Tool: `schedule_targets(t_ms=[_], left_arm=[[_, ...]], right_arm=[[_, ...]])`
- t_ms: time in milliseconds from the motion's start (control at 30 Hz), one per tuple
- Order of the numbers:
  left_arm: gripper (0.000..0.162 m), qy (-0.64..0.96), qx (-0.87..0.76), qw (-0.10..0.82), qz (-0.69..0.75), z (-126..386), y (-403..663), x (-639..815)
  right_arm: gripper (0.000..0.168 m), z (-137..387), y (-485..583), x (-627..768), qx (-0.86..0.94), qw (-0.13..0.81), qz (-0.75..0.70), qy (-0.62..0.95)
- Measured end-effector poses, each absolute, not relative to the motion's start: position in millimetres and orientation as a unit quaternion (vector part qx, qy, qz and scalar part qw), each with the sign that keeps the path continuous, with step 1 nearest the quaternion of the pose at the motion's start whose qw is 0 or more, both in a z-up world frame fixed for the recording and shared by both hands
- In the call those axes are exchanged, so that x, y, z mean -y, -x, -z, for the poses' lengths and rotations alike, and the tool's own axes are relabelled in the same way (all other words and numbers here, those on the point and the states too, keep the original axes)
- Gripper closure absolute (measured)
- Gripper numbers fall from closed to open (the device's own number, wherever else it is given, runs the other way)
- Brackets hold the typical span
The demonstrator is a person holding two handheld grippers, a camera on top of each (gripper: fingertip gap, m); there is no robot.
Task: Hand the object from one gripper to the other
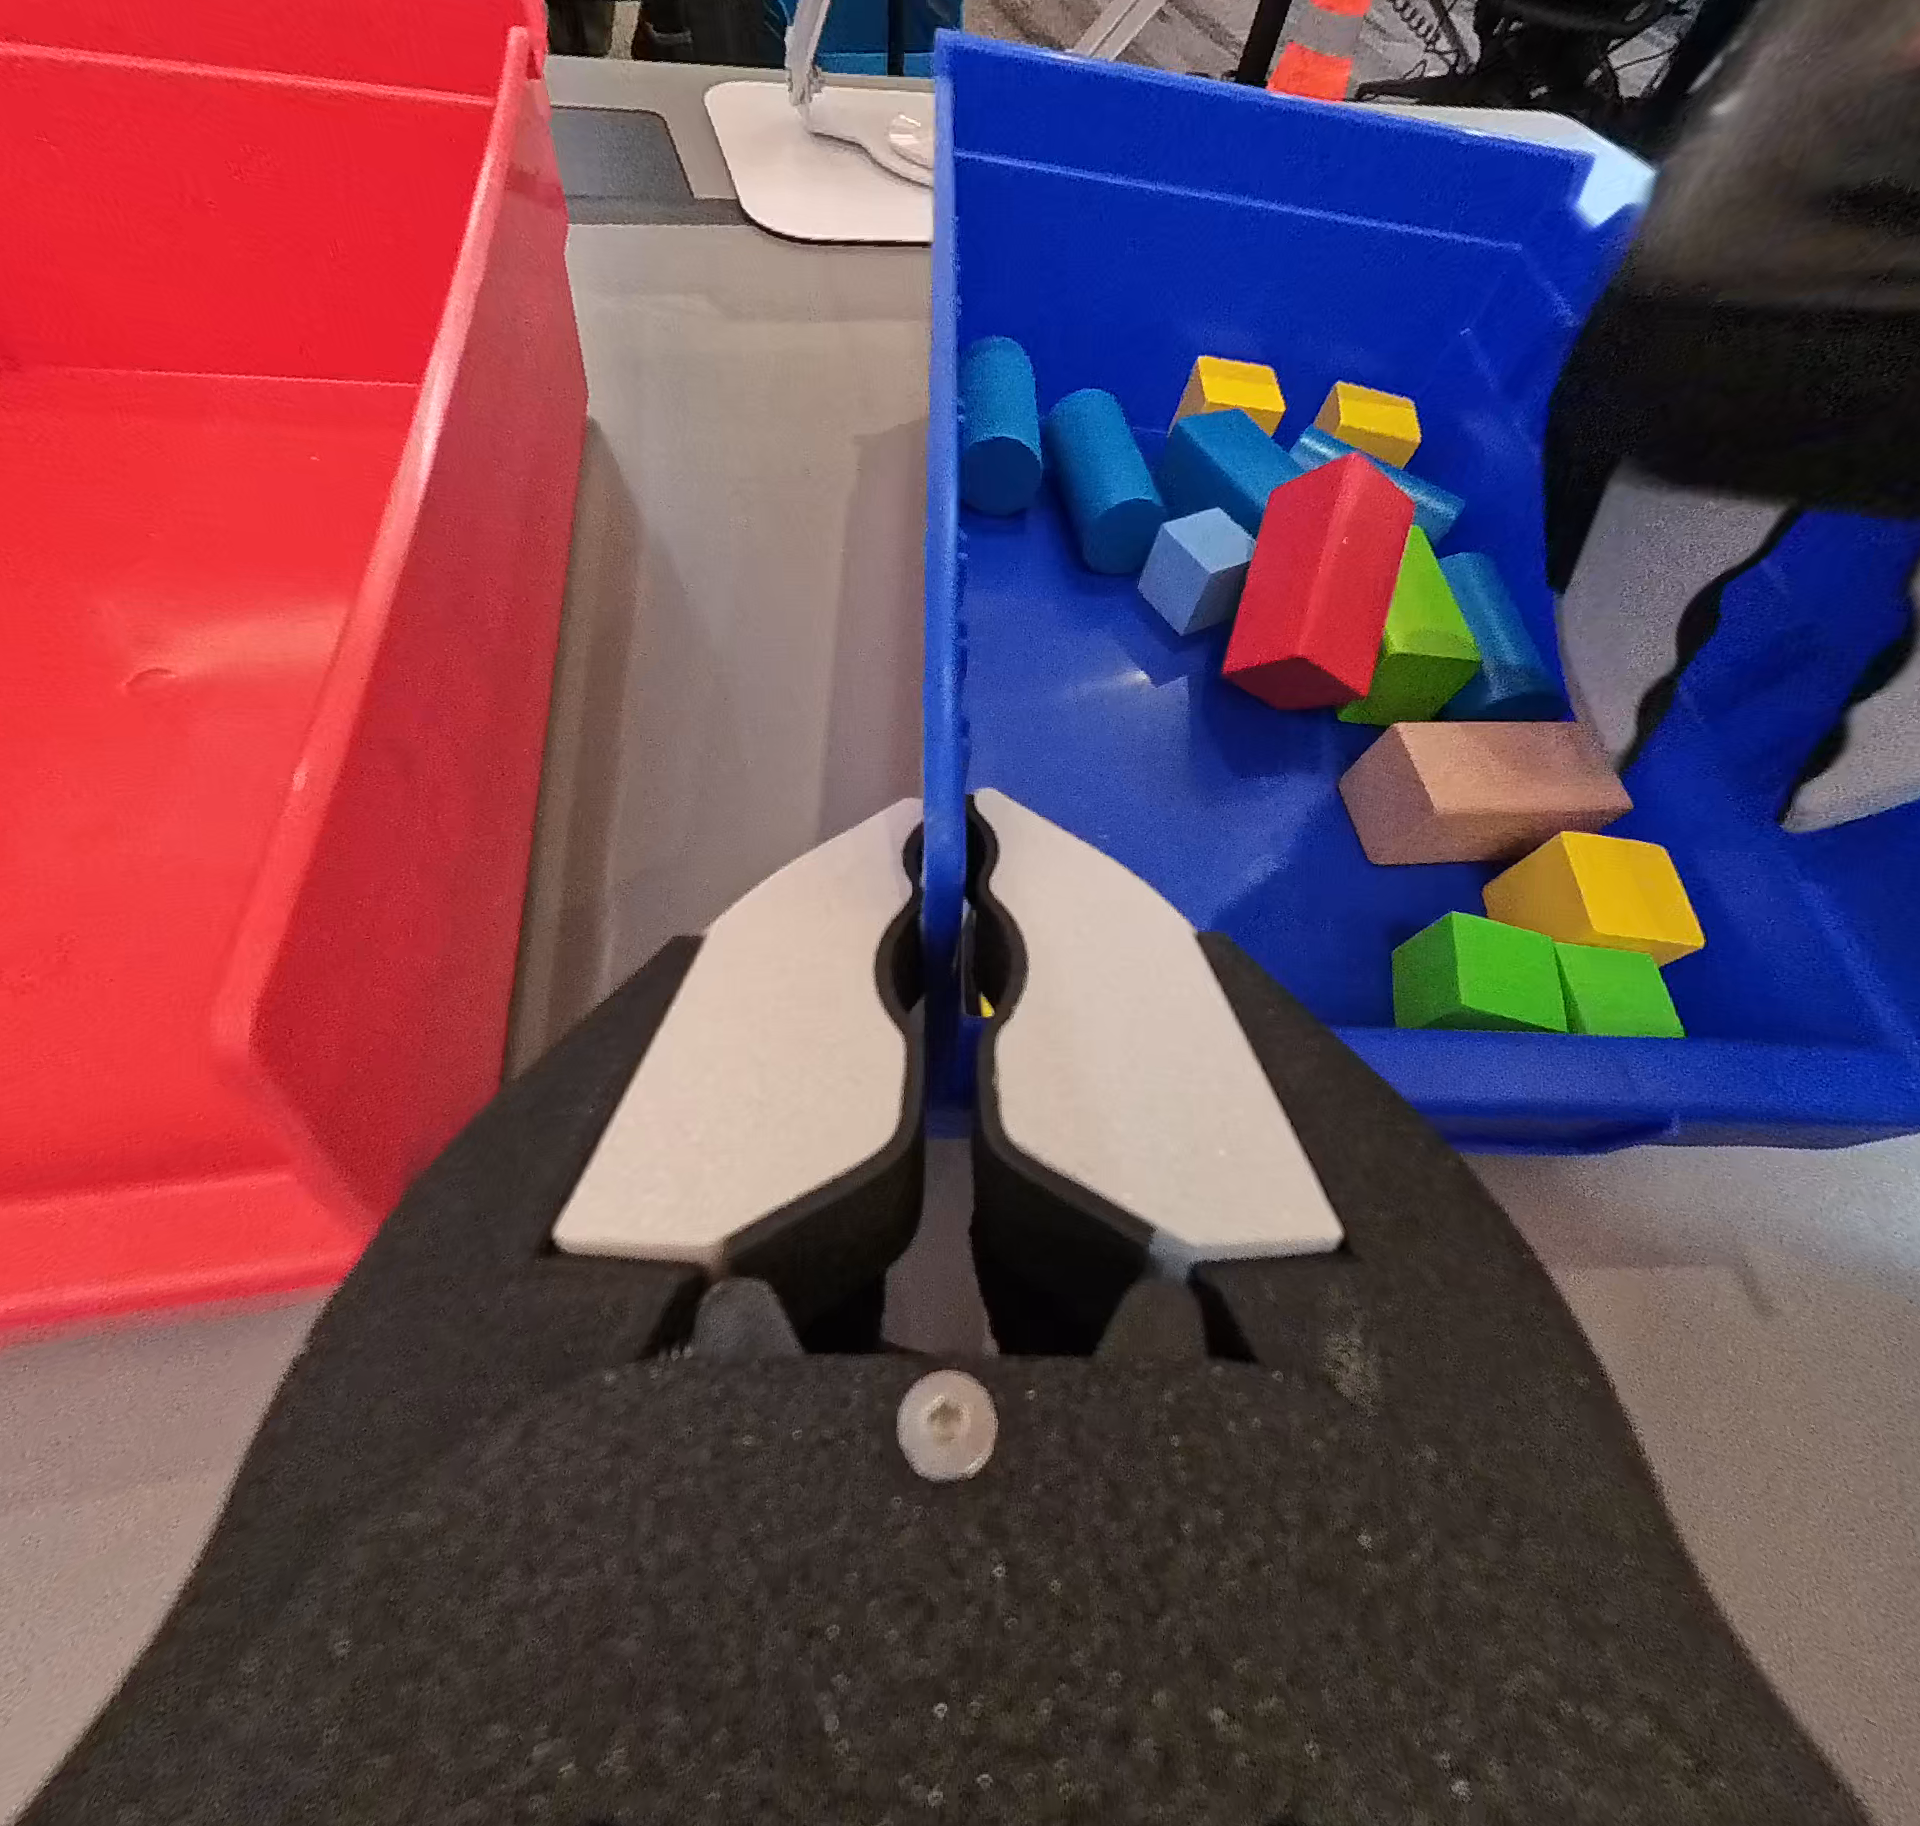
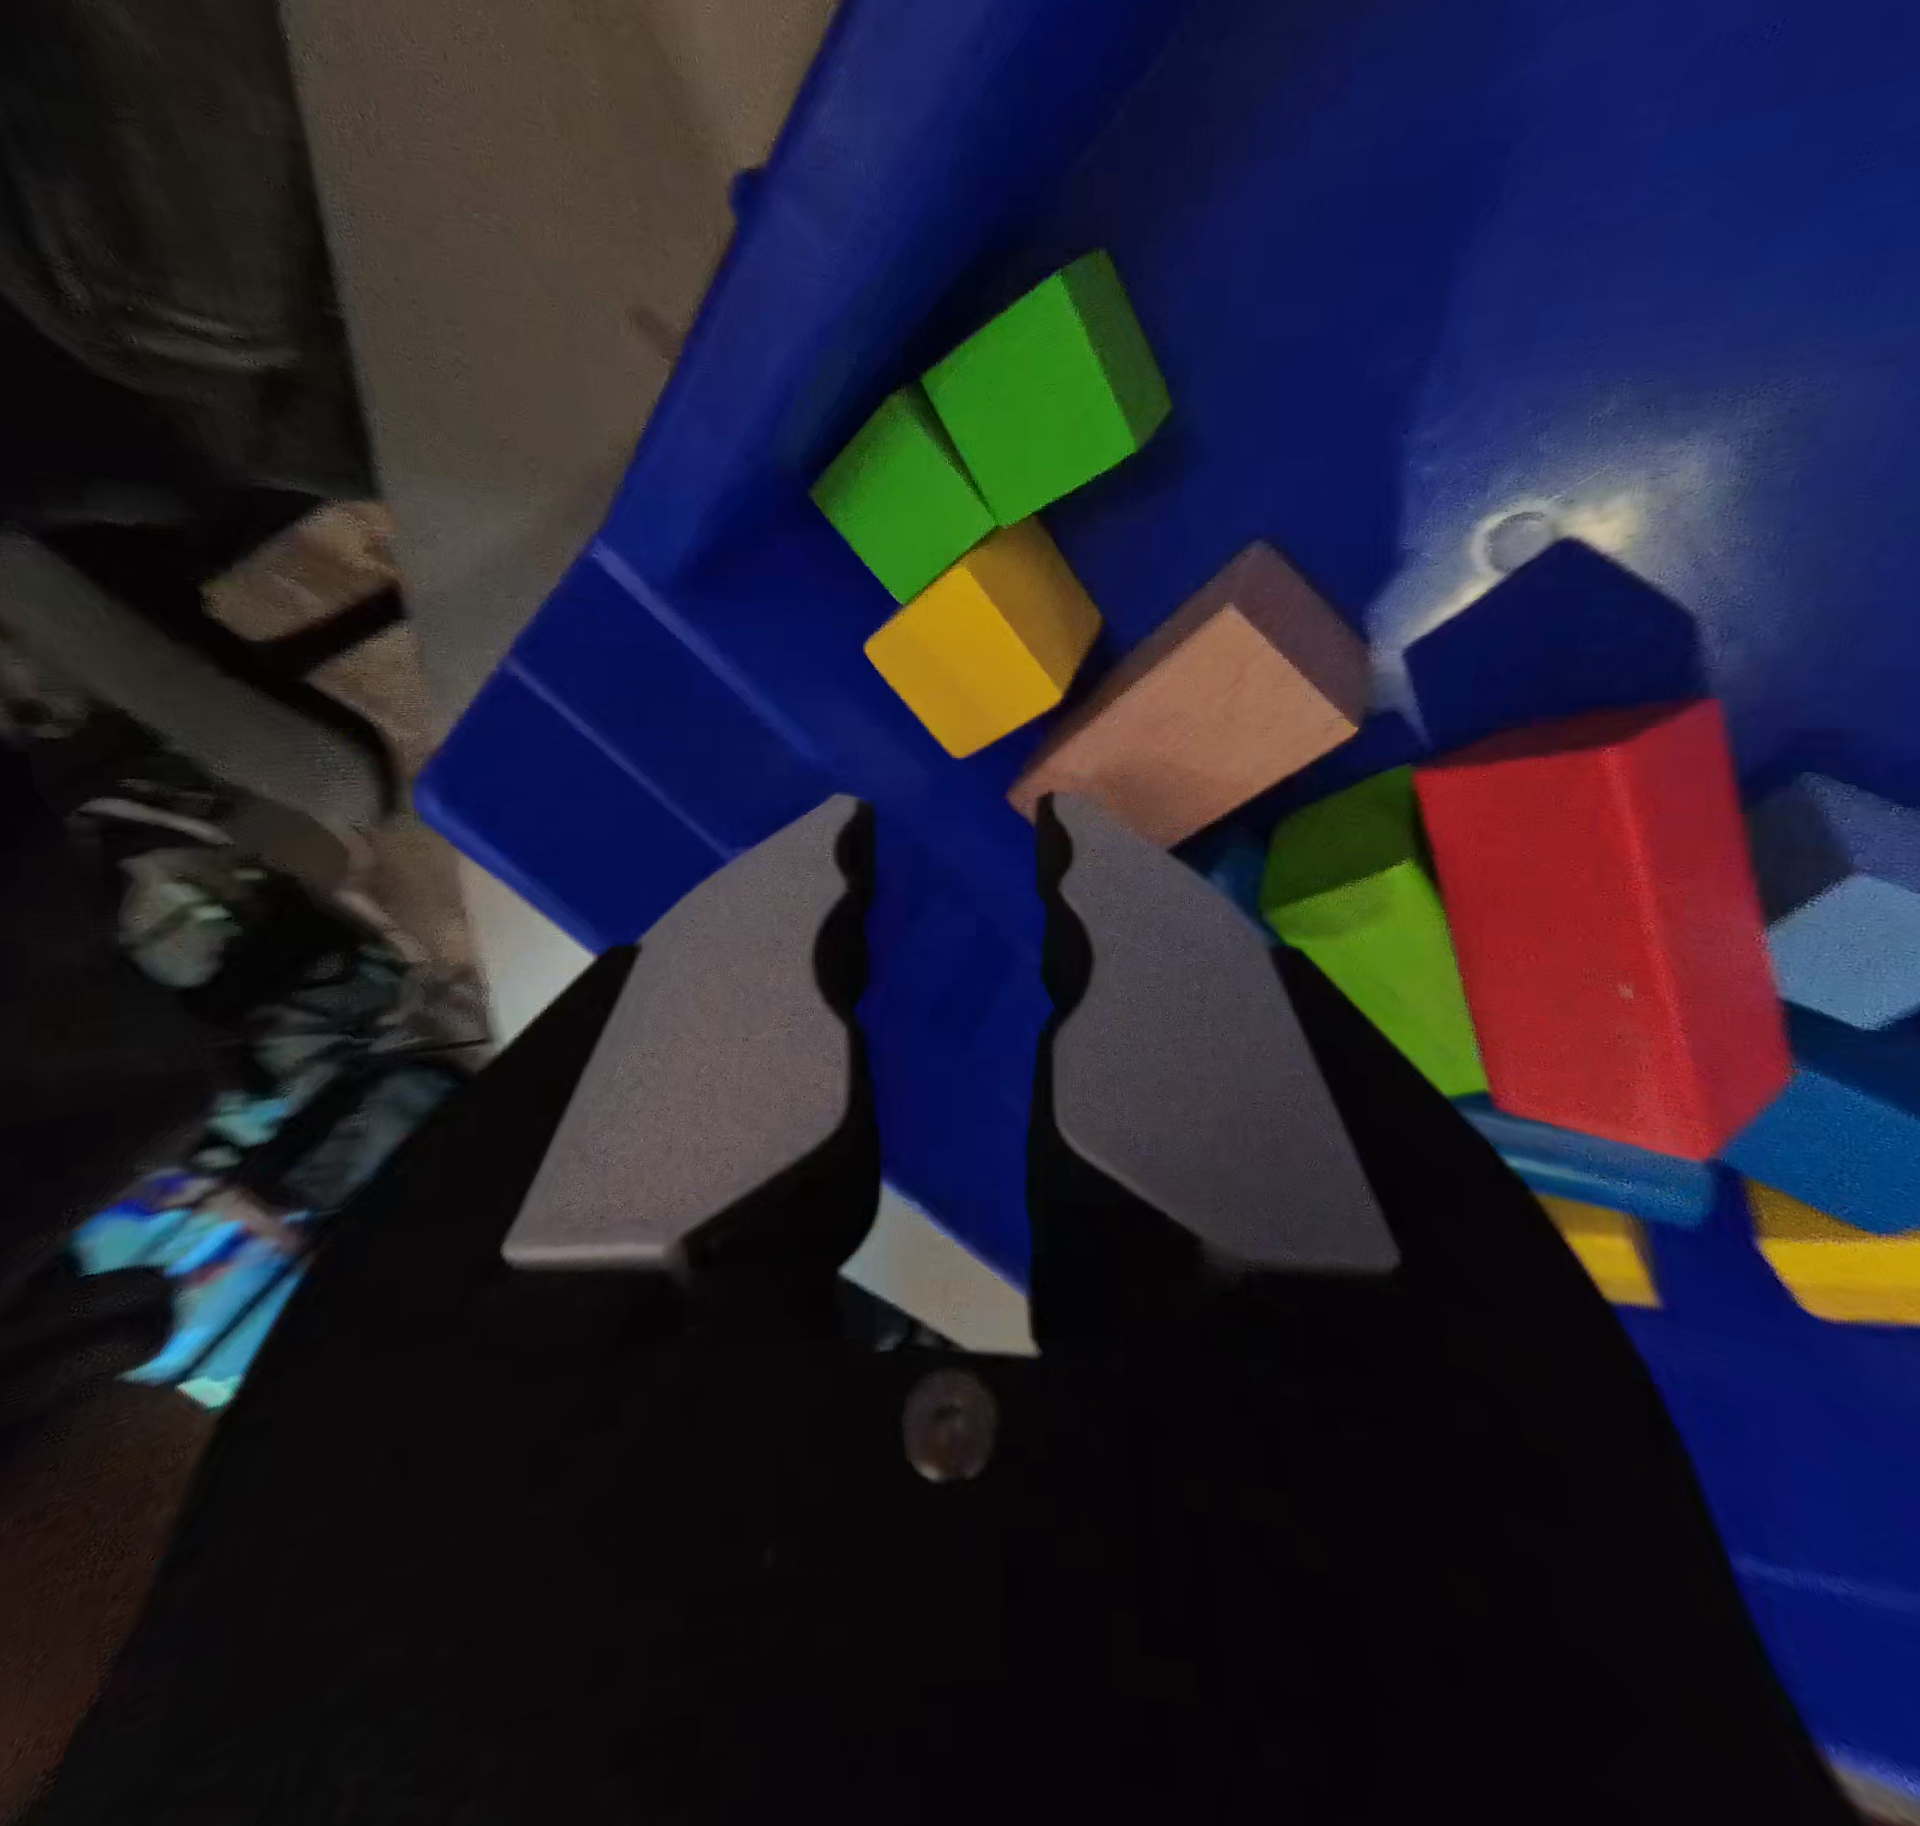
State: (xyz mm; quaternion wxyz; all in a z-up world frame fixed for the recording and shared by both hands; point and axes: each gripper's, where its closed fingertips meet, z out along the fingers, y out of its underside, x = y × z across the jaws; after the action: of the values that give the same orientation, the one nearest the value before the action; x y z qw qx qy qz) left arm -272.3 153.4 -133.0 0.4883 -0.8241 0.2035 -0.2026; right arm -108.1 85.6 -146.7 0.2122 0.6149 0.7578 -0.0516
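Blocks (image 1: pixel 1320 581) lie in the blue bin (image 1: pixel 1195 249); left tool (image 1: pixel 943 831) pinches its wall, right tool (image 2: pixel 951 820) hovers narrowly parted.

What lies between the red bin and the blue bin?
Only bare grey table separates the red bin from the blue bin, seen in the left wrist view.

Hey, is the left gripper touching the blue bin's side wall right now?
Touching. The left wrist view shows the left gripper shut on the blue bin, its side wall pinched between both fingers with no gap.
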Motion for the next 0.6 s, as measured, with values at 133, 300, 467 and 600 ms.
schedule_targets(t_ms=[133, 300, 467, 600], left_arm=[[0.159, 0.824, -0.202, 0.487, 0.205, 132.9, 271.4, -152.7], [0.159, 0.827, -0.187, 0.489, 0.205, 132.8, 272.3, -151.9], [0.159, 0.829, -0.176, 0.492, 0.201, 132.5, 271.9, -148.4], [0.158, 0.829, -0.175, 0.490, 0.206, 132.4, 271.7, -148.2]], right_arm=[[0.150, 159.8, 97.3, -98.3, -0.707, 0.270, 0.005, -0.653], [0.119, 153.7, 114.3, -60.8, -0.657, 0.318, 0.058, -0.681], [0.125, 160.8, 112.0, -76.4, -0.578, 0.225, -0.057, -0.782], [0.107, 163.9, 117.7, -72.8, -0.587, 0.196, -0.103, -0.779]])
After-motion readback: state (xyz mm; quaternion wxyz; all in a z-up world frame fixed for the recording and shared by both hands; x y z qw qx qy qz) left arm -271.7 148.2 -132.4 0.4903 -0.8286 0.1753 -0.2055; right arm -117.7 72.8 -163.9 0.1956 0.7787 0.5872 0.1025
